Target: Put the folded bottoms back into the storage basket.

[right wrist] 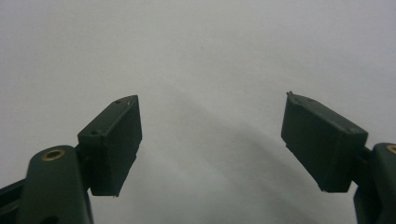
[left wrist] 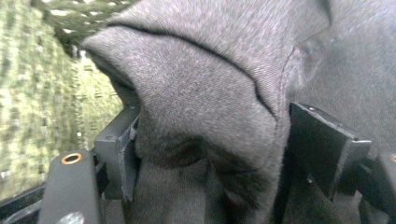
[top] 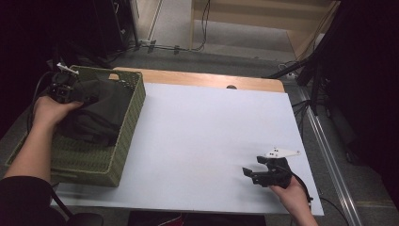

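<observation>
The left gripper [top: 70, 92] is pinching the dark cloth [top: 101, 110] inside the basket [top: 127, 127], while the right gripper [top: 256, 174] is idling with fingers spread on the table [top: 202, 136], well apart.

Obstacle: green wicker basket [top: 123, 136] at table's left edge, stuffed with dark cloth [top: 101, 110] | Free: white tabletop [top: 207, 136] right of basket

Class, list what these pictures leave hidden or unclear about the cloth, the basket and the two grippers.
- Dark cloth: high view, too dim to tell what garment it is.
- Basket floor: high view, covered by the cloth.
- Left gripper grip: left gripper view, cloth bulges between the jaws, hiding any clamping.
- Right gripper: open over bare table.
</observation>
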Demonstrator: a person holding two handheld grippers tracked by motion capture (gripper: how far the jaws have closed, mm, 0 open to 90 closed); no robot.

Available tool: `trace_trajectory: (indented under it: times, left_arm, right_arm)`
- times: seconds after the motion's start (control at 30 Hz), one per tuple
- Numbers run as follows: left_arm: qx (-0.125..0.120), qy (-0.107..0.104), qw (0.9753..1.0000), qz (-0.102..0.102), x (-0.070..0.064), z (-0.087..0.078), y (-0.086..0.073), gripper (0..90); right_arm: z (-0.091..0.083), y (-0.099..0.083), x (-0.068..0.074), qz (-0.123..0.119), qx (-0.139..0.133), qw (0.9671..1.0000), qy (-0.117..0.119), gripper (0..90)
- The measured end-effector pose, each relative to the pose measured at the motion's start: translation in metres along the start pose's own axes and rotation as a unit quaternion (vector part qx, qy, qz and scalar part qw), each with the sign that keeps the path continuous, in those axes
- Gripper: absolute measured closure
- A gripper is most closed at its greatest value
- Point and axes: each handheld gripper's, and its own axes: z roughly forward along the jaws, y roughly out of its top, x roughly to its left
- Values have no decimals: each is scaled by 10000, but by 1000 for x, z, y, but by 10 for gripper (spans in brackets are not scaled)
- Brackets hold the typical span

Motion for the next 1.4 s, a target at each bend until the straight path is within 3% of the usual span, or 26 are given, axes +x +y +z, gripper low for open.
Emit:
trace_trajectory:
  times: [0.23, 0.3, 0.4, 0.57, 0.67, 0.93, 1.17, 1.4]
  left_arm:
    - [-325, 127, 9992, -171, 8, -37, 7, 254]
    - [-390, 98, 9990, -220, 7, -47, 9, 288]
    - [-421, -111, 9987, -257, 1, -57, 13, 347]
    - [-406, -282, 9988, 4, -19, -60, 18, 471]
    - [-419, -438, 9980, 188, -34, -60, 24, 627]
    - [-235, -654, 9967, 429, -64, -40, 36, 897]
    - [-184, -568, 9980, 211, -70, -11, 36, 900]
    - [-32, -263, 9995, 143, -66, 8, 24, 900]
  right_arm:
    - [0, 0, 0, 22, -6, 10000, 4, 190]
    - [0, 0, 0, 25, -5, 10000, 2, 190]
    - [1, 0, 1, 25, -2, 10000, -1, 190]
    - [1, 0, 1, 34, 10, 10000, -1, 190]
    - [0, 0, 0, 15, -3, 10000, -18, 191]
    - [-1, 0, 0, 16, -11, 10000, 1, 190]
    - [-2, 0, 0, 0, -27, 10000, -5, 190]
    - [-2, 0, 0, 2, -24, 10000, 3, 190]
